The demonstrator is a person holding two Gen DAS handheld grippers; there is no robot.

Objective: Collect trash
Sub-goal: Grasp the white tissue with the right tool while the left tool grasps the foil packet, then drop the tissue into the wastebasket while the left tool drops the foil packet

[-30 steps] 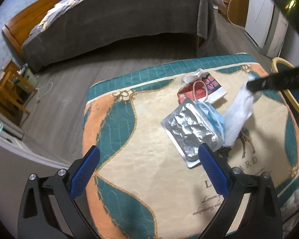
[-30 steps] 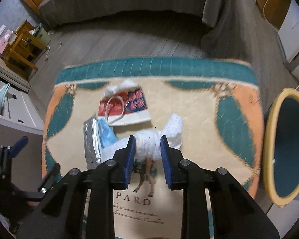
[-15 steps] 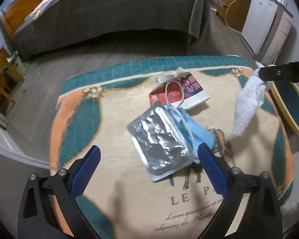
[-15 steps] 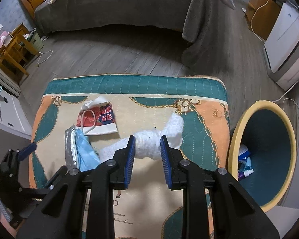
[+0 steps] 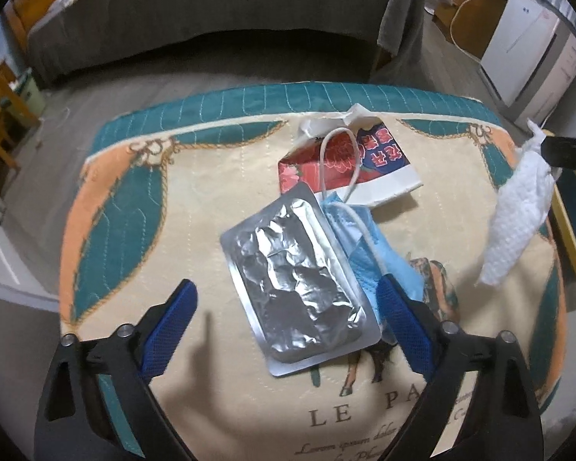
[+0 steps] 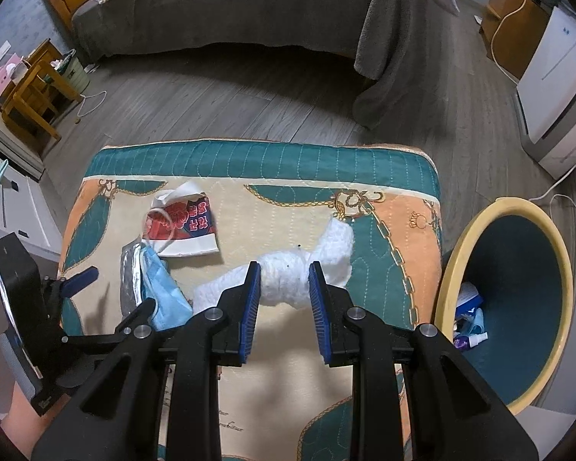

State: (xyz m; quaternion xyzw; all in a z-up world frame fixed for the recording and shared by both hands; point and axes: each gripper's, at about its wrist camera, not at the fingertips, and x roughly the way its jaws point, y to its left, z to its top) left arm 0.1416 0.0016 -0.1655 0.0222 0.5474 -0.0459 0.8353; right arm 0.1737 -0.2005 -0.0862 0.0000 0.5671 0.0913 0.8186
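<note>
Gripping a crumpled white paper towel [image 6: 288, 282] above the quilted worktop [image 6: 272, 207], the right tongs [image 6: 282, 288] hold it near the yellow-rimmed bin [image 6: 518, 215], which stands just beside the worktop's edge. The left tongs [image 5: 288, 307] hang wide apart over a silver foil blister pack [image 5: 299, 288], their jaws having just been closing, the pack between them and untouched. A blue face mask [image 5: 368, 253] lies partly beneath the foil, a torn red paper bag [image 5: 345, 161] just beyond.
</note>
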